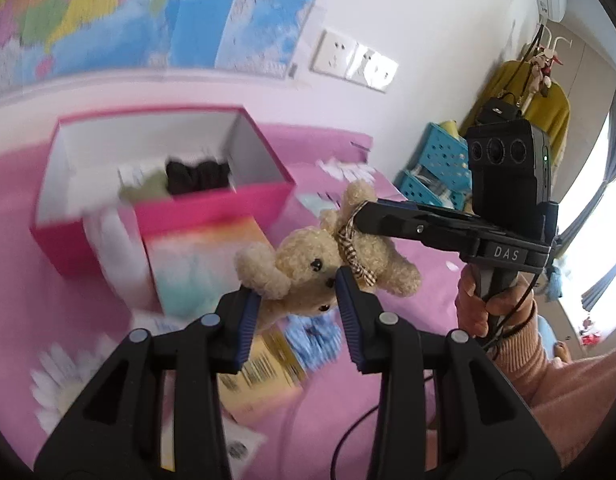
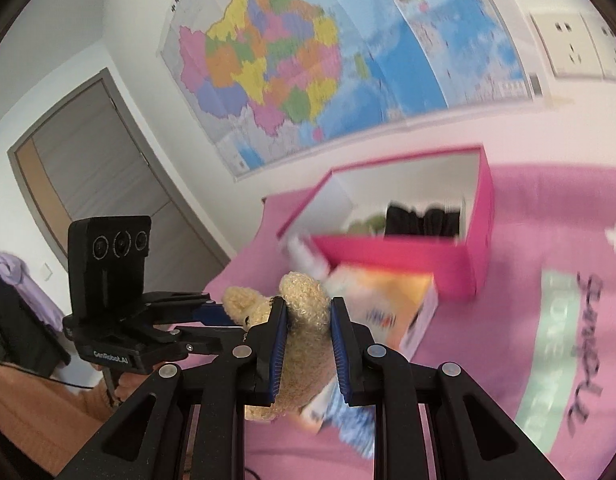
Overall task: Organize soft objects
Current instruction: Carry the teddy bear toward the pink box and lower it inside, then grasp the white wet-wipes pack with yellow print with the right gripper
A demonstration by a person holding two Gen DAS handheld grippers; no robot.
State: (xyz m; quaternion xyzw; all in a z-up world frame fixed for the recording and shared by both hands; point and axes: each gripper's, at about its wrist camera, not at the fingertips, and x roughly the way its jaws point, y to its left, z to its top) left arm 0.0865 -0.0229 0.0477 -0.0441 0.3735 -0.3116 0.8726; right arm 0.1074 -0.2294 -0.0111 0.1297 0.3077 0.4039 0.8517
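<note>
A small cream teddy bear (image 1: 308, 264) with a checked bow hangs in the air above the pink bed. My left gripper (image 1: 298, 300) is shut on the bear's head. My right gripper (image 2: 306, 336) is shut on the bear's body (image 2: 306, 320); it reaches in from the right in the left wrist view (image 1: 363, 216). Behind stands an open pink box (image 1: 212, 208) with white inner walls, holding a black soft item (image 1: 198, 176) and a green one (image 1: 146, 190). The box also shows in the right wrist view (image 2: 407, 256).
A pastel carton (image 1: 200, 264) leans against the pink box, with a white plush item (image 1: 116, 240) beside it. A yellow packet (image 1: 264, 364) and blue patterned cloth (image 1: 311, 336) lie below the bear. Blue baskets (image 1: 435, 168) stand past the bed's edge. A map covers the wall.
</note>
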